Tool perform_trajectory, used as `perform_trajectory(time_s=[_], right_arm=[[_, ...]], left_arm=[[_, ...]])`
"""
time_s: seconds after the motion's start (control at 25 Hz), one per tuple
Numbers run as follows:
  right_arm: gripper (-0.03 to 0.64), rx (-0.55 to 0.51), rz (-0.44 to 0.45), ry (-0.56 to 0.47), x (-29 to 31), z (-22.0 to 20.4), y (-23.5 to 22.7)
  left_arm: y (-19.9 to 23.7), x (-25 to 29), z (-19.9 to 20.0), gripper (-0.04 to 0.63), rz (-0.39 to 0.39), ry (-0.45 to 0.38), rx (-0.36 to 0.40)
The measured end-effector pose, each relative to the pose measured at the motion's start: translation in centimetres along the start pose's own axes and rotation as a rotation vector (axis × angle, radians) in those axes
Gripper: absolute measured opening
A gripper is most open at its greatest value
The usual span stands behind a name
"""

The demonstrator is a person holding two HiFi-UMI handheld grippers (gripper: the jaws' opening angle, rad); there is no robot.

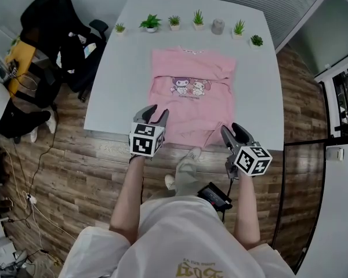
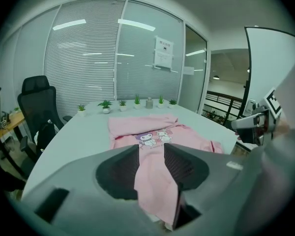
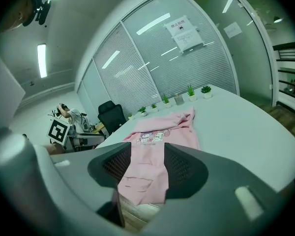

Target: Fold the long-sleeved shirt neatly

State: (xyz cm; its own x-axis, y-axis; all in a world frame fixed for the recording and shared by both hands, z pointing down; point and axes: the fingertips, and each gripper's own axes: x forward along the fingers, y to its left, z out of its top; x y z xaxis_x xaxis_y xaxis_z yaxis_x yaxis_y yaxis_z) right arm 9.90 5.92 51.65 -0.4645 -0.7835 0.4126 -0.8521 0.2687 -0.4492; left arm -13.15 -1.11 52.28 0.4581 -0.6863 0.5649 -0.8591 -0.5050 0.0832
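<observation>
At the near edge of the white rectangular table (image 1: pixel 122 68), the left gripper (image 1: pixel 158 114) sits over the near left corner of the pink long-sleeved shirt with a cartoon print (image 1: pixel 194 91). The left gripper view shows its two dark ribbed jaws standing moderately apart, released, with nothing clamped. Pink cloth shows through the gap, lying on the tabletop beyond and below the pads, which do not press on it. Whether a fingertip brushes the hem cannot be told.

The right gripper (image 1: pixel 233 130) is at the near right corner of the hem, its jaws likewise parted and grasping nothing. Through that gap the shirt runs away toward its collar, with wooden floor (image 1: pixel 75 172) showing below the near hem.

The shirt lies flat and face up in the middle of the table, sleeves folded in over the body. Its collar points toward the far edge, where a row of small green potted plants (image 1: pixel 151 22) stands. Its hem lies along the near edge, with one gripper at each corner
</observation>
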Motion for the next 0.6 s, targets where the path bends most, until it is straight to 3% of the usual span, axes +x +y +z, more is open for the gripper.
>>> perform_trajectory(time_s=[0.4, 0.6], right_arm=[[0.213, 0.001, -0.027, 0.075, 1.1, -3.1, -0.5], [0.202, -0.008, -0.060, 0.119, 2.3, -4.2, -1.0]], left_arm=[[-1.7, -0.5, -6.7, 0.147, -0.061, 0.148, 0.032], [-3.0, -0.2, -10.1, 0.147, -0.106, 0.228, 0.086]])
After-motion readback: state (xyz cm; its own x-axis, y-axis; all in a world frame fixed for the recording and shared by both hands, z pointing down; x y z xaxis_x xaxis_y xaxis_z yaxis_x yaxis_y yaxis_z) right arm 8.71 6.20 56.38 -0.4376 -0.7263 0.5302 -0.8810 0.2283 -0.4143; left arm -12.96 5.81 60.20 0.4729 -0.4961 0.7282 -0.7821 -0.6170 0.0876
